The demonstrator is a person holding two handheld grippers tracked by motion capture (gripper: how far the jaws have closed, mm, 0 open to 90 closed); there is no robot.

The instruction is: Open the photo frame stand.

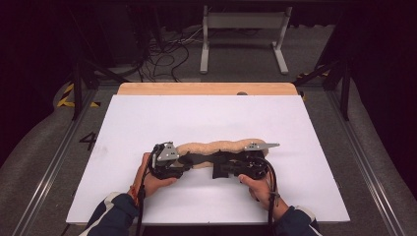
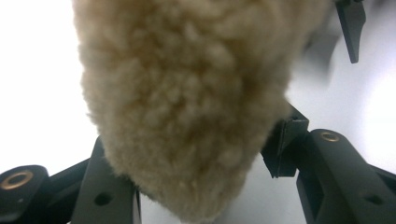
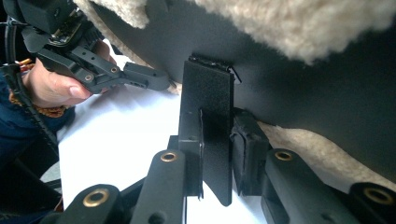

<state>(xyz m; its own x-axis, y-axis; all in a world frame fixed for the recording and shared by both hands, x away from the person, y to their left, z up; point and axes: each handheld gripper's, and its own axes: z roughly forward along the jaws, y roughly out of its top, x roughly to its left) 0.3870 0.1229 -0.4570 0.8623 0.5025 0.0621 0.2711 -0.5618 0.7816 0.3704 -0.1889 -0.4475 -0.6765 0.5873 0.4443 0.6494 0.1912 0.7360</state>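
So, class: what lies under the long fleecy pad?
Under the fleecy pad you can see the white board and the pad's black backing with a black strap. Fleece hides the rest of the board beneath.

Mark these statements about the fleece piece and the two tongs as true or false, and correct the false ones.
1. The fleece piece lies on a white board. True.
2. The right tongs pinch a flat black strap. True.
3. The fleece is bright blue. False: it is tan.
4. The left tongs have the fleece end between their jaws. True.
5. The two tongs sit at opposite corners of the board. False: both are at the fleece, near the front edge.
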